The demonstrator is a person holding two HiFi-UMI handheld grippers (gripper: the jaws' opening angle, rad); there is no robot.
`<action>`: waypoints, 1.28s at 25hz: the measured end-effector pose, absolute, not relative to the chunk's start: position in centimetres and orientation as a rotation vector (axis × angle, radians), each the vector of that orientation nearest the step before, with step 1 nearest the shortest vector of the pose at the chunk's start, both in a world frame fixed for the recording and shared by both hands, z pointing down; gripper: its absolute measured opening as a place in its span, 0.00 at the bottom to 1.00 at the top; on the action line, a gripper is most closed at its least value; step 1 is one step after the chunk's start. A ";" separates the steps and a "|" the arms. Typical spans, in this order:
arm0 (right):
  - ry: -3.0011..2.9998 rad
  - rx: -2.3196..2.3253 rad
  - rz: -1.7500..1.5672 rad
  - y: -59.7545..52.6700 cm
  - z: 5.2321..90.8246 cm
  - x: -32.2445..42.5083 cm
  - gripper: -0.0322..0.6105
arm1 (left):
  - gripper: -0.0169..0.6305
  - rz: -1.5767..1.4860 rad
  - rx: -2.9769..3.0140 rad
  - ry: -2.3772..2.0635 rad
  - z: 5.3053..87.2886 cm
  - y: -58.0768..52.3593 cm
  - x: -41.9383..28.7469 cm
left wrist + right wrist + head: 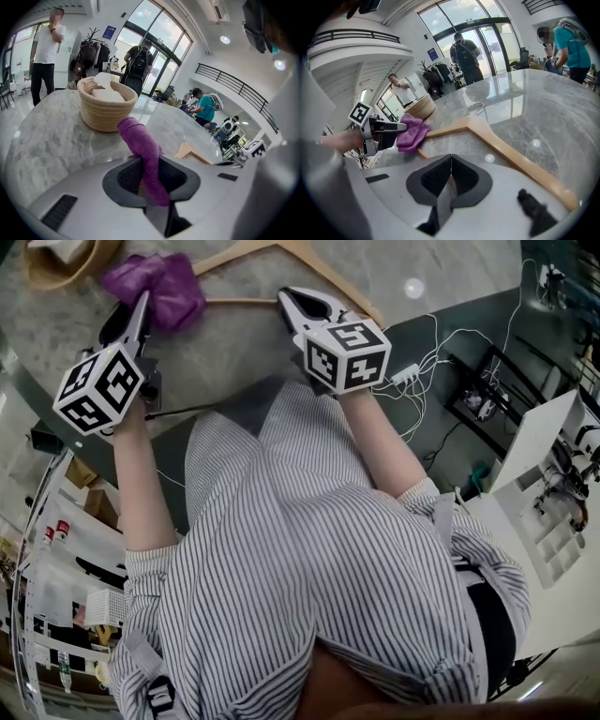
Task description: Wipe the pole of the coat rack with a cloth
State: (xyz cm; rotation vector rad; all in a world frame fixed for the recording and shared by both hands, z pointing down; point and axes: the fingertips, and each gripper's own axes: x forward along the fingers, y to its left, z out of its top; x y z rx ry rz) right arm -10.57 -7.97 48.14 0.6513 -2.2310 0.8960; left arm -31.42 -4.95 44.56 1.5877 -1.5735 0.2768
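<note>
- Left gripper (141,307): fingers (123,180) closed on the purple cloth (159,282), which stands up between them and bunches out ahead.
- Right gripper (292,300): fingers (436,180) pressed together with nothing between them.
- Wooden hanger (330,279): lies flat on the marble worktop (234,348). No rack pole shows on the worktop, so its straight lower bar (239,301) is judged the part to be wiped.
- Key relation: the bar's long axis runs left to right between the two grippers. The cloth sits at its left end, apparently touching it, so the left gripper is the nearer.
- Open room: bare worktop lies along the bar towards the right gripper, which is close to the bar's other end. A woven basket (66,268) stands just left of the cloth, and the worktop's curved near edge runs under both grippers.
</note>
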 end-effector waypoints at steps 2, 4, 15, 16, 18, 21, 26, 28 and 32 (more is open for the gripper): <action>-2.231 0.650 0.894 -8.0 48.1 -10.6 0.07 | 0.16 0.282 1.589 -1.588 44.3 -4.8 -31.9; -2.232 0.650 0.891 -7.9 48.0 -10.8 0.07 | 0.16 0.290 1.586 -1.594 44.0 -4.2 -32.4; -2.243 0.649 0.881 -8.4 47.7 -9.9 0.07 | 0.16 0.367 1.531 -1.652 44.1 -1.8 -34.2; -2.243 0.649 0.881 -8.4 47.7 -9.9 0.07 | 0.16 0.376 1.527 -1.658 44.1 -1.5 -34.4; -2.242 0.652 0.881 -8.1 47.6 -9.9 0.07 | 0.16 0.404 1.524 -1.664 44.2 -0.8 -34.8; -2.239 0.657 0.878 -8.1 47.6 -9.7 0.07 | 0.16 0.461 1.533 -1.667 44.3 -0.4 -34.6; -2.235 0.679 0.879 -8.3 47.7 -9.0 0.07 | 0.16 0.507 1.572 -1.647 44.4 -1.0 -33.3; -2.233 0.688 0.883 -8.3 47.7 -8.5 0.07 | 0.16 0.511 1.588 -1.631 44.5 -1.2 -32.6; -2.227 0.710 0.895 -8.2 47.8 -7.3 0.07 | 0.16 0.531 1.611 -1.611 44.6 -1.6 -31.3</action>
